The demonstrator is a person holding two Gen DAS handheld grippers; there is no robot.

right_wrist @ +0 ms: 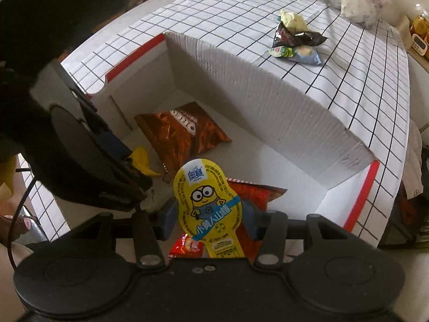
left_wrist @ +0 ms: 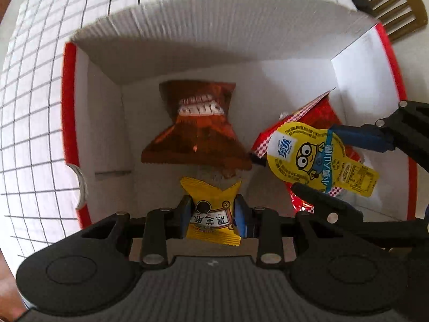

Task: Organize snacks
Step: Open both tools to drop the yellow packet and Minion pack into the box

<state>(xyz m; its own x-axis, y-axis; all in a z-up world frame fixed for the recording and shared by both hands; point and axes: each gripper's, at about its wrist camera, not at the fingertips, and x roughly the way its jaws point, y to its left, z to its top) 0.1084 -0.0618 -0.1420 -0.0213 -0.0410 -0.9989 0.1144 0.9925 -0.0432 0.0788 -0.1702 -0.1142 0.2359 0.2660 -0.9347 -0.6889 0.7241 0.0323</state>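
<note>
Left tool (left_wrist: 213, 218) clamped on a small yellow packet (left_wrist: 213, 214) with black characters on a white label, held above the box (left_wrist: 187, 40) floor near its front edge. Right tool (right_wrist: 209, 218) pinching a yellow cartoon-printed lid snack (right_wrist: 207, 204) with a blue band, over a red packet (right_wrist: 257, 193). Brown foil bag (left_wrist: 198, 134) flat mid-floor.

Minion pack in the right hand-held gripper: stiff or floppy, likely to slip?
The minion pack probably is fairly stiff: it stands upright, unbent, above the right hand-held gripper. It looks thin and flat, so likely light. Its glossy face could slide, though the pads pinch its narrow waist.
</note>
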